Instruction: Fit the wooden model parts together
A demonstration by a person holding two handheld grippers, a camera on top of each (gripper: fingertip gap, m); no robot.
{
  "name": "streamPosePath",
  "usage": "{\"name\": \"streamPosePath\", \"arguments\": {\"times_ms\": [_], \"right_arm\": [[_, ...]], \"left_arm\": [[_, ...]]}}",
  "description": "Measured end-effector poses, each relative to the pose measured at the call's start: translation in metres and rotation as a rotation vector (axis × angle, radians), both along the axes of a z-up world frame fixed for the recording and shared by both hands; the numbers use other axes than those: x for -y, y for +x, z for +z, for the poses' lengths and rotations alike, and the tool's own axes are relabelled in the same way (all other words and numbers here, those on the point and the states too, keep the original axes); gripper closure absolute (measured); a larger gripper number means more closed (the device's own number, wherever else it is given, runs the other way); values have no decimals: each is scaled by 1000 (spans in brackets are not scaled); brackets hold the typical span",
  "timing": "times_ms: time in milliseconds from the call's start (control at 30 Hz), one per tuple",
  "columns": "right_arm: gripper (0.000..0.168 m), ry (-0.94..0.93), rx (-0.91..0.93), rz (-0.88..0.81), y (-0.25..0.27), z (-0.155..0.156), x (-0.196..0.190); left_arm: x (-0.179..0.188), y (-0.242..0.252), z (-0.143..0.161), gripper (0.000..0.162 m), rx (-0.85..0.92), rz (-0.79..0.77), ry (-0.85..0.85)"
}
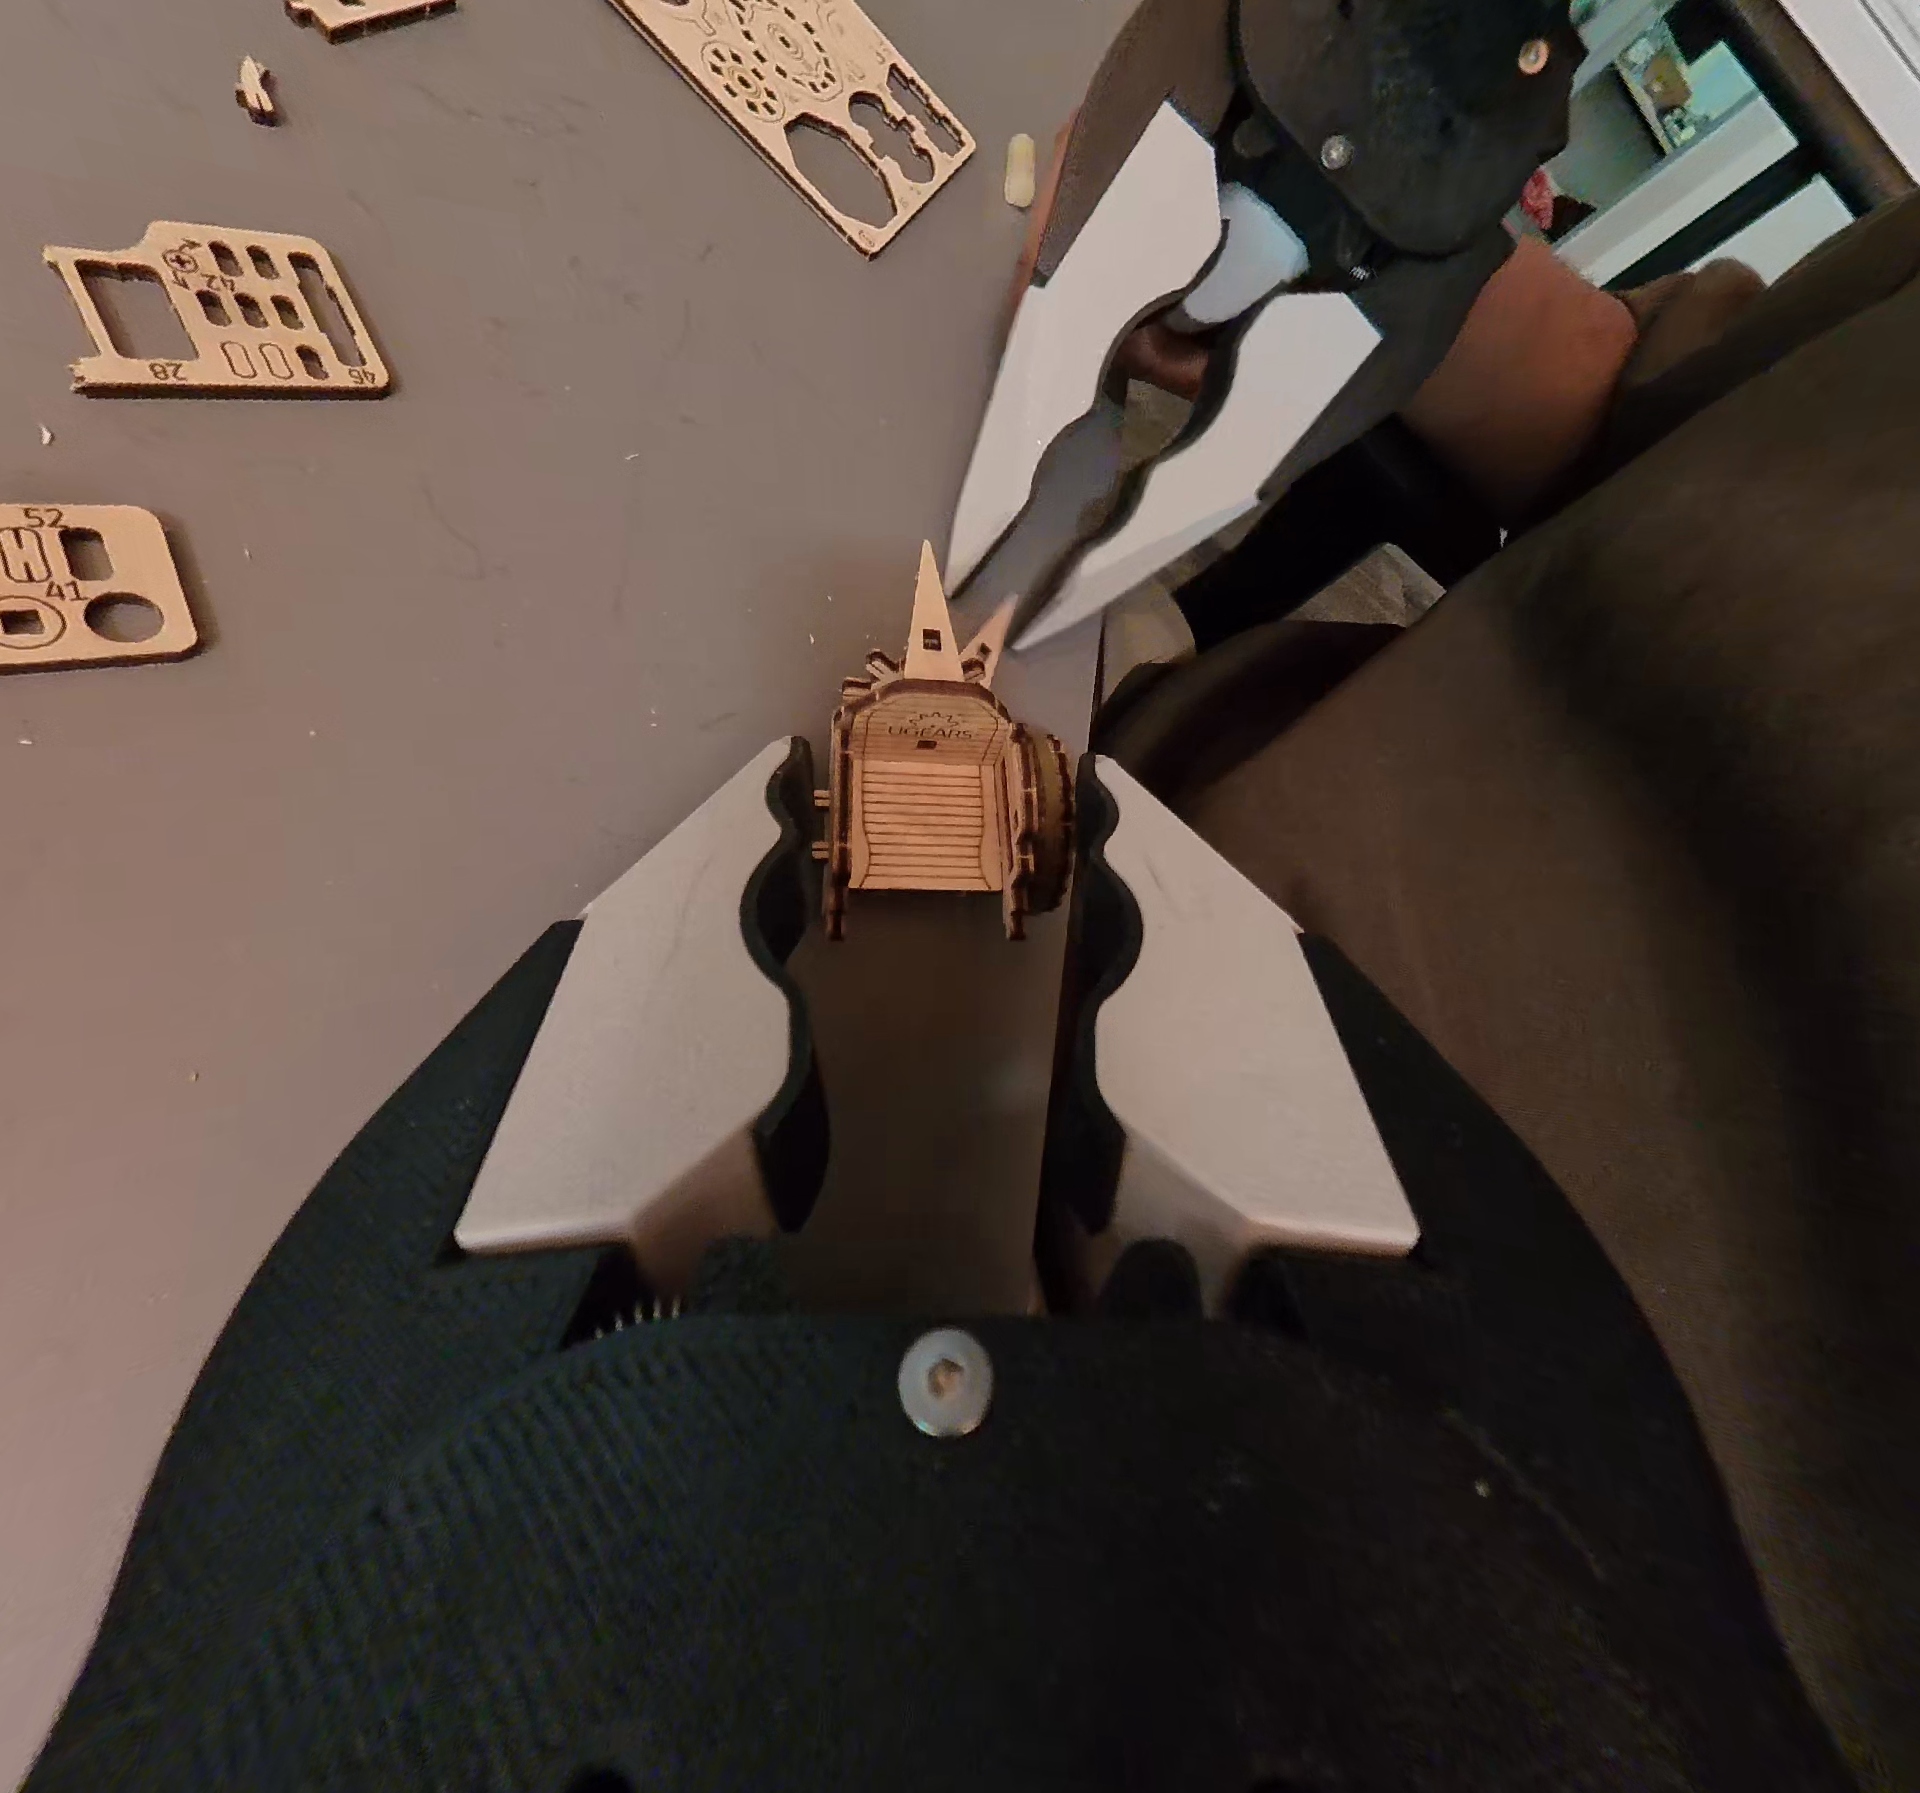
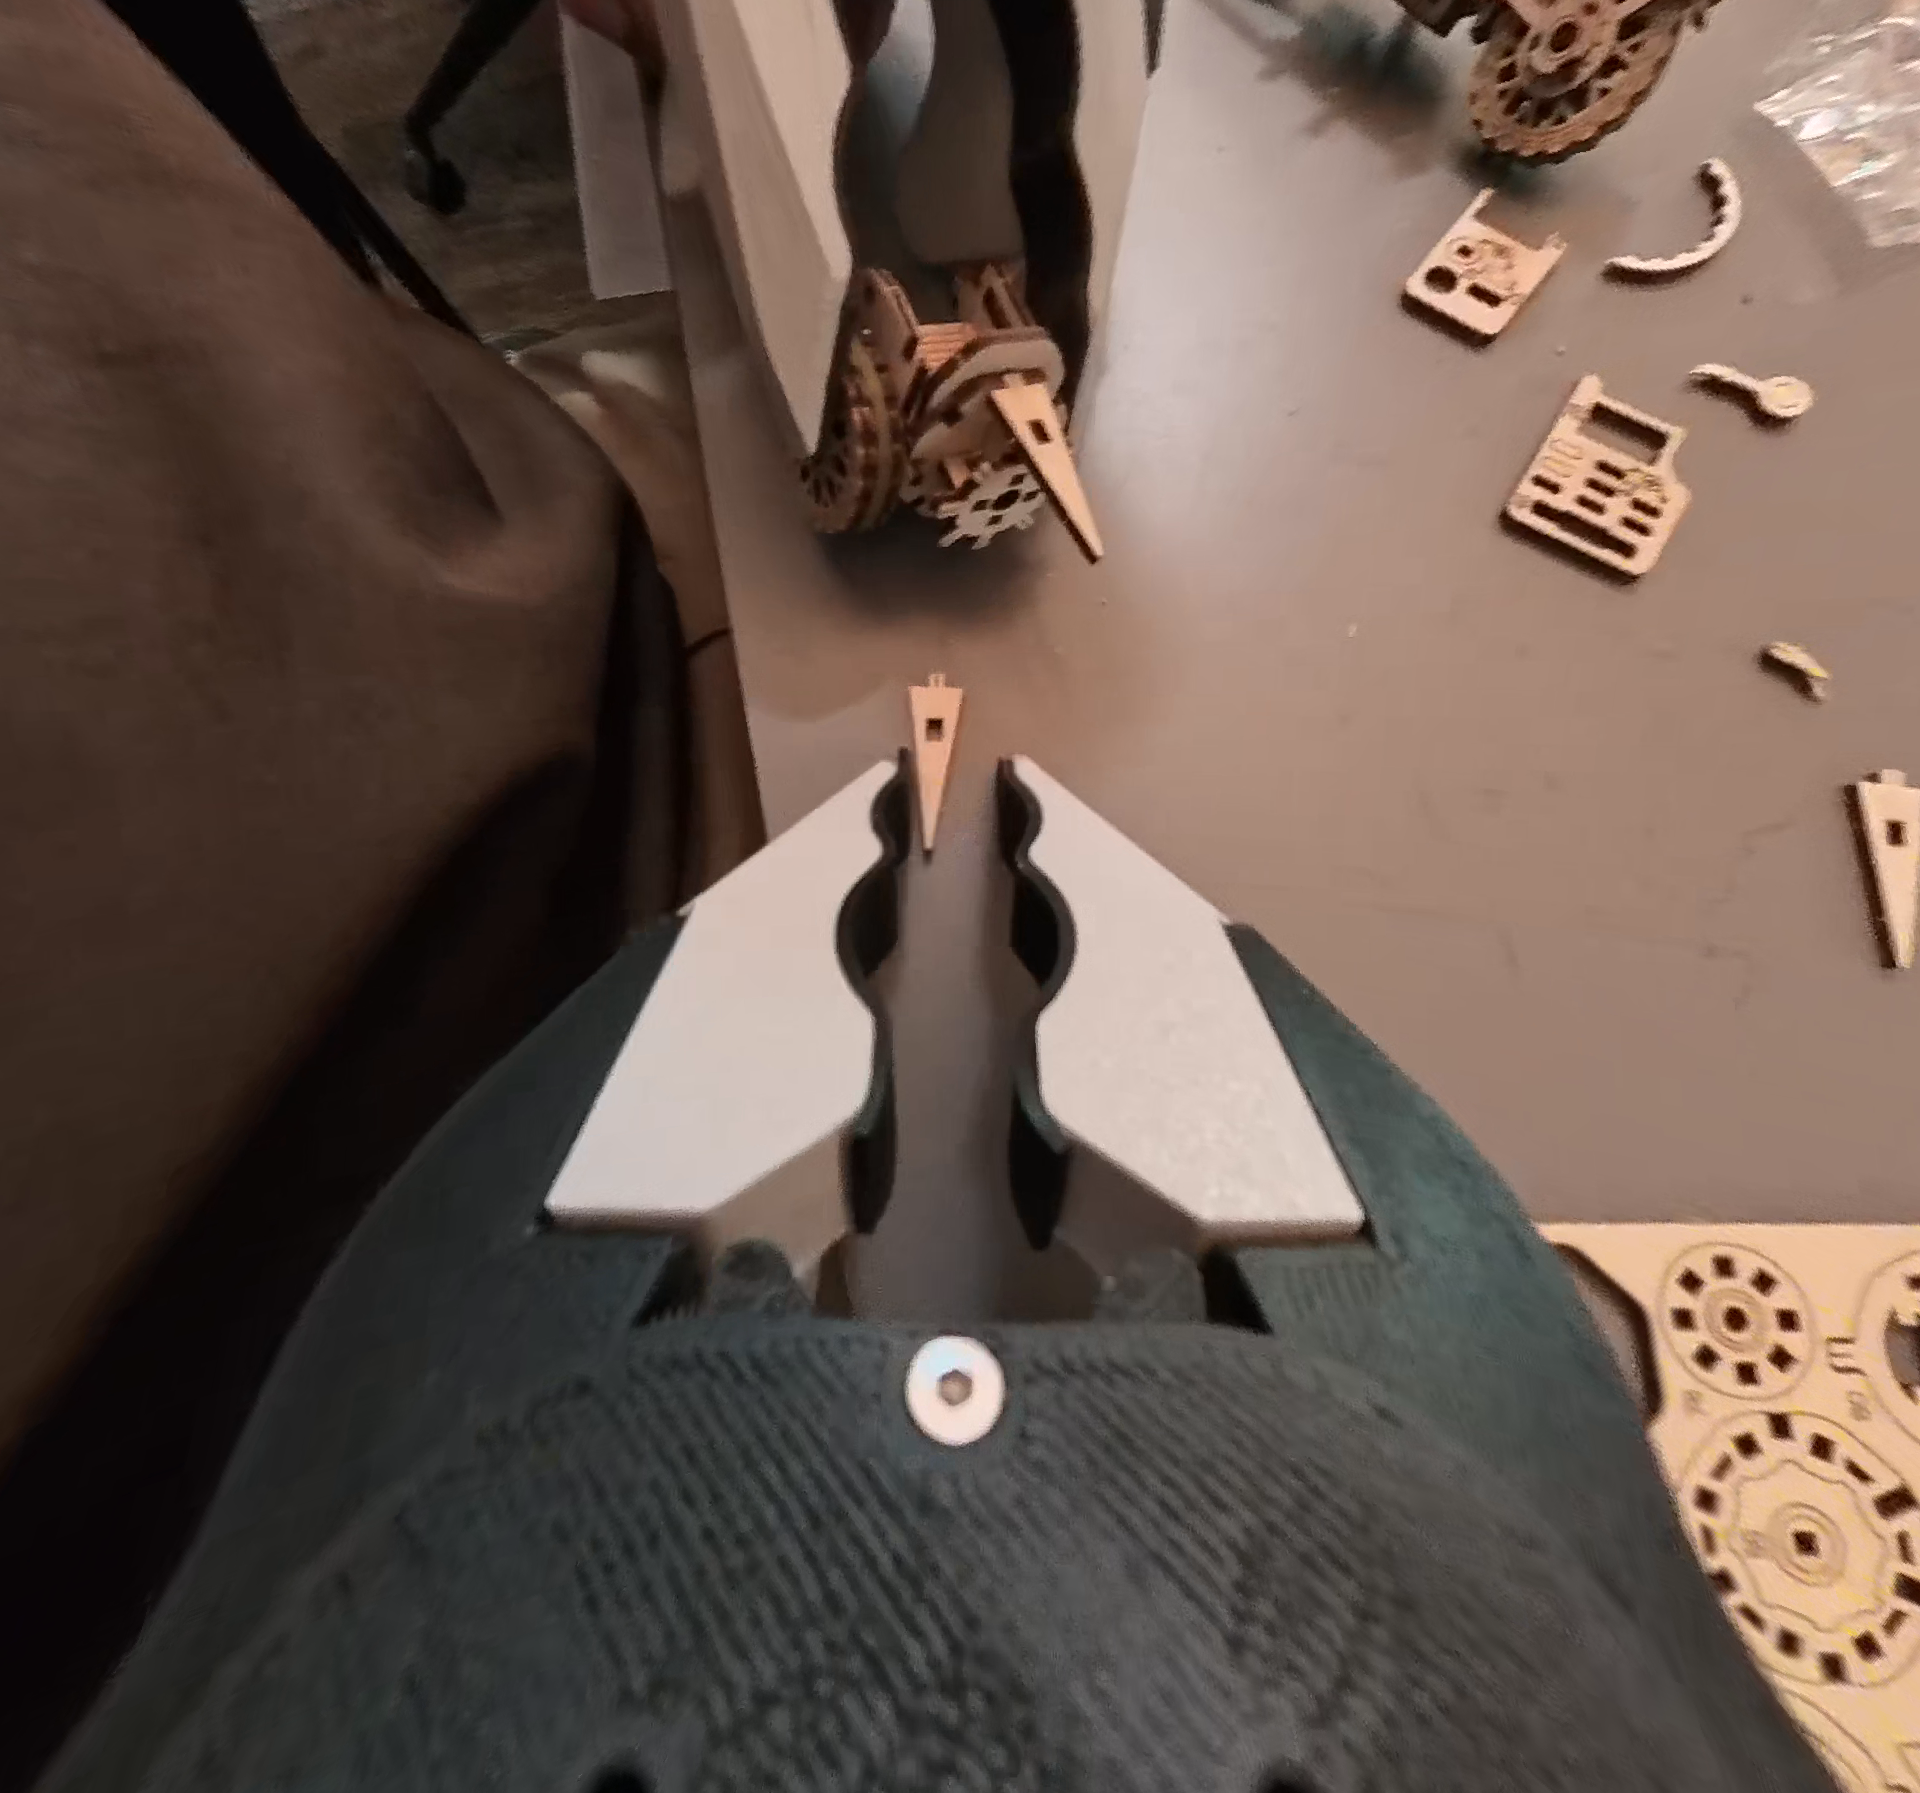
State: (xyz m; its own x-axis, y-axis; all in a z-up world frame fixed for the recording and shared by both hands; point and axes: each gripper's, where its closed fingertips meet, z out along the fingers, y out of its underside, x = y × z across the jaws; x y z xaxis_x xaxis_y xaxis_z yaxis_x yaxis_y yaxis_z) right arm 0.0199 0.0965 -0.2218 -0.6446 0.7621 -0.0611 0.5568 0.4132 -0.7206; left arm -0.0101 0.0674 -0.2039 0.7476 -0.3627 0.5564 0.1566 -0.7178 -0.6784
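My left gripper (image 1: pixel 942 758) is shut on a small wooden cart-like sub-assembly (image 1: pixel 920 829) with a side wheel, and holds it at the grey table's (image 1: pixel 520 704) edge. A pointed wooden wedge (image 1: pixel 928 621) sticks out of the assembly's front. In the right wrist view the assembly (image 2: pixel 914 434) sits in the left gripper (image 2: pixel 945 372) straight ahead. My right gripper (image 2: pixel 948 775) is slightly open. A second loose wedge (image 2: pixel 935 756) lies between its fingertips, close to the left finger (image 2: pixel 790 964), wide end toward the assembly. The right gripper (image 1: pixel 997 616) also shows beyond the assembly.
Punched-out wooden sheets (image 1: pixel 748 39) and small part frames (image 1: pixel 223 315) lie on the table. A finished wooden model (image 2: pixel 1507 8) stands at the back right, with loose parts (image 2: pixel 1600 486) and a gear sheet (image 2: pixel 1787 1494) nearby. A person's brown clothing (image 1: pixel 1558 912) borders the table edge. Left tips to right tips: about 6 cm.
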Motion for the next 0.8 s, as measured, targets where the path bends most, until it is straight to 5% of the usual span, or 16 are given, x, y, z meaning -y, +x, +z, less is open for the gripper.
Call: {"name": "streamPosePath", "arguments": {"times_ms": [200, 433, 800], "right_arm": [[164, 47, -43, 11, -6, 1, 7], [165, 149, -342, 99, -17, 46, 14], [165, 462, -406, 311, -26, 38, 17]], "left_arm": [[0, 0, 0, 114, -6, 1, 0], [-1, -1, 1, 114, 19, 9, -3], [-1, -1, 1, 114, 18, 7, -3]]}}
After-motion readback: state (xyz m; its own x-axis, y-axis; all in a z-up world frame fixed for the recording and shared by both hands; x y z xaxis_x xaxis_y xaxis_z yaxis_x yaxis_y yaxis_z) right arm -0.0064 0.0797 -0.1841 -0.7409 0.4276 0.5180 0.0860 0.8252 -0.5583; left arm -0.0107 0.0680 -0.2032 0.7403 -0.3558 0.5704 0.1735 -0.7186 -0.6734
